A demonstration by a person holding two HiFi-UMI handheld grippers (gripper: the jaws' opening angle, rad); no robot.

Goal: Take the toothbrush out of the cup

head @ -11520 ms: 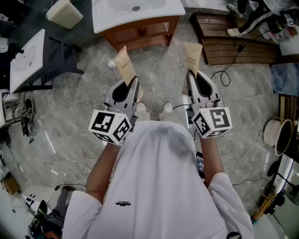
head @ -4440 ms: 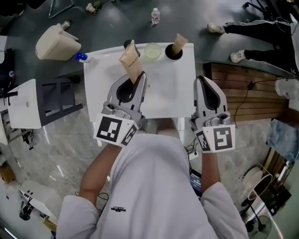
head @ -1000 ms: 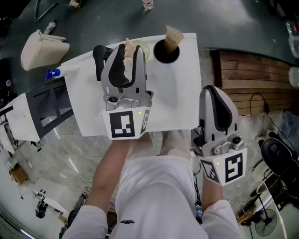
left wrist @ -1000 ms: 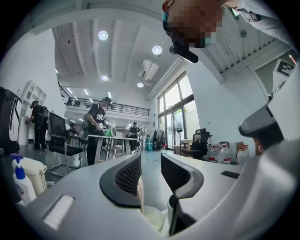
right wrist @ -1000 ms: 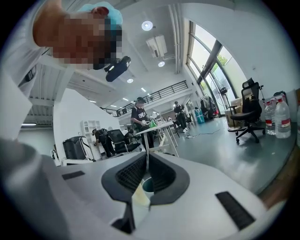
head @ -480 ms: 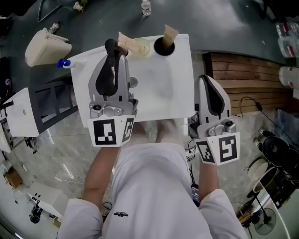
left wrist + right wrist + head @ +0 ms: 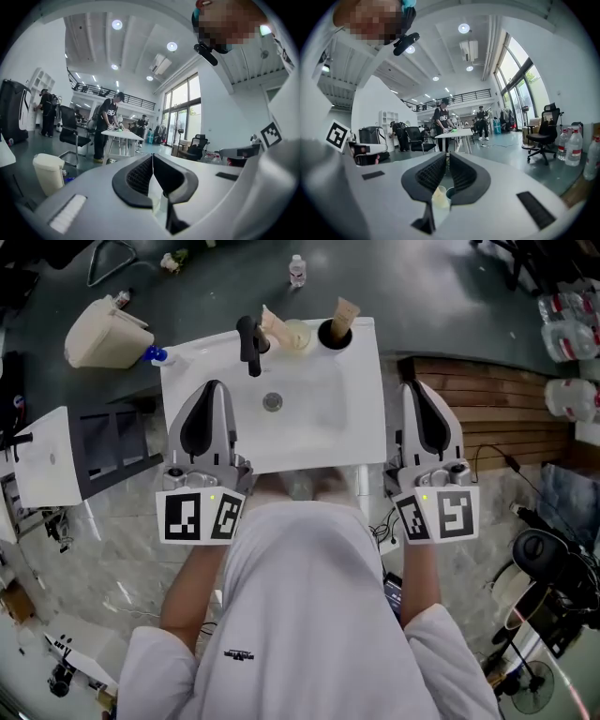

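Observation:
Two toothbrushes in brown paper sleeves stand at the back of the white washbasin (image 7: pixel 370 432). One sleeve (image 7: pixel 272 326) leans in the clear cup (image 7: pixel 296 336); the other sleeve (image 7: pixel 343 315) is in the black cup (image 7: pixel 330 334). My left gripper (image 7: pixel 212 388) hangs over the basin's near left edge, well short of the cups. Its jaws have just closed, with nothing between them (image 7: pixel 152 161). My right gripper (image 7: pixel 415 388) is at the basin's right side, shut and empty (image 7: pixel 446 161). Below its jaws I see both cups (image 7: pixel 440 196).
A black faucet (image 7: pixel 249 341) stands left of the clear cup, with the drain (image 7: pixel 273 402) in the bowl. A beige bin (image 7: pixel 105 334), a black frame (image 7: pixel 117 442) and a white panel (image 7: pixel 45 457) are left of the basin, wooden decking (image 7: pixel 487 399) right. People work at a far table (image 7: pixel 117 133).
My left gripper let go of the paper-sleeved toothbrush in the clear cup, drew back toward me past the faucet and shut. My right gripper rose a little, still shut.

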